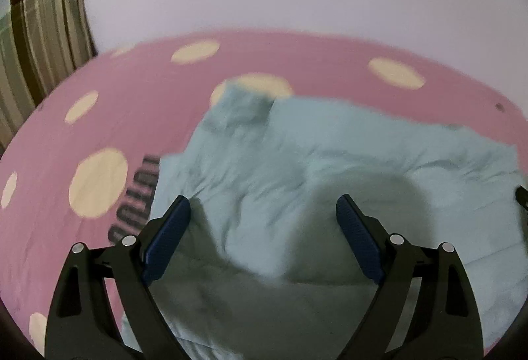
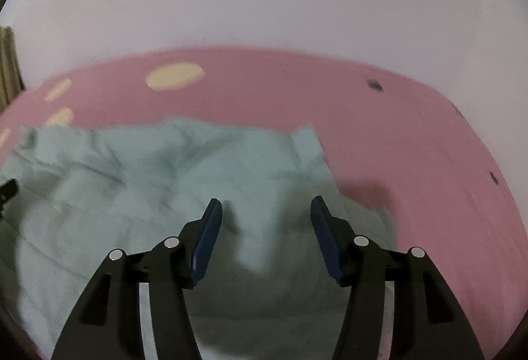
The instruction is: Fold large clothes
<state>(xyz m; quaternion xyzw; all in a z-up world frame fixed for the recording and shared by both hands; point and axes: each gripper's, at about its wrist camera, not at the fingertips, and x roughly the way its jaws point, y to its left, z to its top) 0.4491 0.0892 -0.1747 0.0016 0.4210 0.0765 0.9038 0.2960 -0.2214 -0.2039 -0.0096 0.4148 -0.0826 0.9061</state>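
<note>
Left wrist view, far left edge: a striped curtain (image 1: 49,40) hangs beyond the left end of the bed. The pink bedsheet (image 1: 132,115) with cream dots covers the bed; dark lettering is printed on it just left of the garment, too blurred to read.

My left gripper (image 1: 263,205) stands wide, nothing between the blue pads (image 1: 166,239). It hovers over the left part of the light blue garment (image 1: 297,155), which lies crumpled and spread on the bedsheet. A folded-over flap, possibly a sleeve or cuff, sticks up at the garment's far left corner, touching a cream dot. The gripper's shadow falls on the cloth directly below it.

At the right edge of this view, a dark tip of my other gripper shows over the garment's right part.

Right wrist view: the garment (image 2: 148,168) fills the left and centre; its right edge ends on the bedsheet (image 2: 412,145), with a small flap raised at the far right corner. My right gripper (image 2: 266,206) is partly open, about half as wide as the left, pads (image 2: 206,243) clear of the cloth and holding nothing. It hangs above the garment's right part. Right of the garment the sheet is plain pink with a few small dark marks. Both views are motion-blurred.
</note>
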